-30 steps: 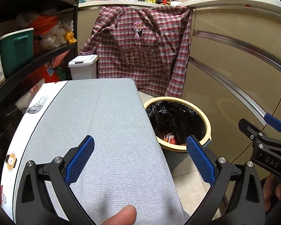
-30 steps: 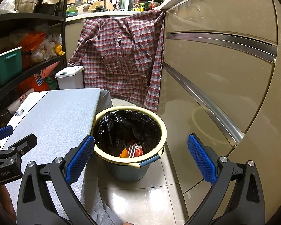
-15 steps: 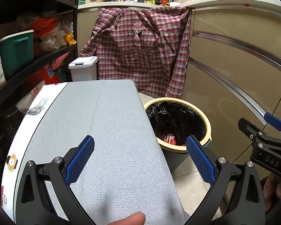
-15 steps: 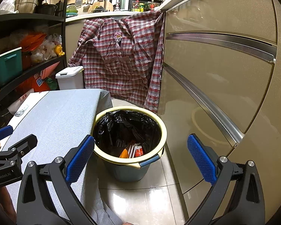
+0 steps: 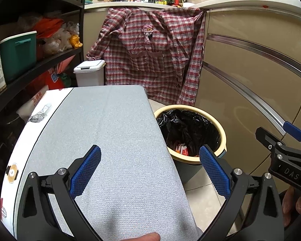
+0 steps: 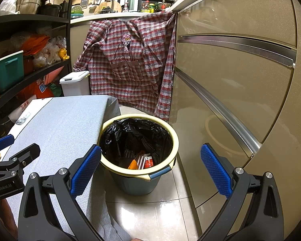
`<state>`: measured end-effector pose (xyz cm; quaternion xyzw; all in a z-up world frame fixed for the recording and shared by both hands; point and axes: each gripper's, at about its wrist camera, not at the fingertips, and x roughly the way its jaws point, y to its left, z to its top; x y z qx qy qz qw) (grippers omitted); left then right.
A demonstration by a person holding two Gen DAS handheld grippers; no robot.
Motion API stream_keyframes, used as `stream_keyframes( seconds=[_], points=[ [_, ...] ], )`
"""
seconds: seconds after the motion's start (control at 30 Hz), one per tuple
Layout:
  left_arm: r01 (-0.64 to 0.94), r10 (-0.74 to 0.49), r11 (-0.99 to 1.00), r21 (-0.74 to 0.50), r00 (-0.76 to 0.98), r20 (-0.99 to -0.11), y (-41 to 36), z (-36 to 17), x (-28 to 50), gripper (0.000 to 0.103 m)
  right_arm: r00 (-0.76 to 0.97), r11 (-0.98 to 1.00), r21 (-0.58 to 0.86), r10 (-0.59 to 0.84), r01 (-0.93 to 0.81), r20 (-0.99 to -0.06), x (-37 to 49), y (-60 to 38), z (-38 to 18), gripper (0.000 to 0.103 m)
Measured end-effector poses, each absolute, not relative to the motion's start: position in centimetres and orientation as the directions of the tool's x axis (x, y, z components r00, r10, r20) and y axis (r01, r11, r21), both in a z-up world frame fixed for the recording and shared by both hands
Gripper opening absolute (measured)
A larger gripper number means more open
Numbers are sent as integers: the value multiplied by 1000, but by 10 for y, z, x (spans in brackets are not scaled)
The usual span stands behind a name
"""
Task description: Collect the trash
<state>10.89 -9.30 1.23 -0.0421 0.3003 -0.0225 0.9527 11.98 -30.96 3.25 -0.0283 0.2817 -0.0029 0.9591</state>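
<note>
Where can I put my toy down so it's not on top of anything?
The grey cloth-covered table is bare from its far edge to the left gripper. The trash bin beside it holds wrappers, and the shelves are crowded.

Dim, sharp, fisheye-warped edges

Left gripper (image 5: 149, 169): view drifted slightly; grey table cover (image 5: 110, 140) far edge sits lower in frame than before.
Fingertip (image 5: 148, 236): slid right along bottom edge.
Right wrist view: no visible shift.
</note>
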Motion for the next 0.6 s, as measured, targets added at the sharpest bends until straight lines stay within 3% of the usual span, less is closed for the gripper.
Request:
stream_keyframes(
  seconds=[0.6],
  points=[
    [11, -68, 995, -103, 817, -572, -97, 10, 109, 95, 842, 998, -57, -22, -10, -539, 119, -308, 32, 98]
  ],
)
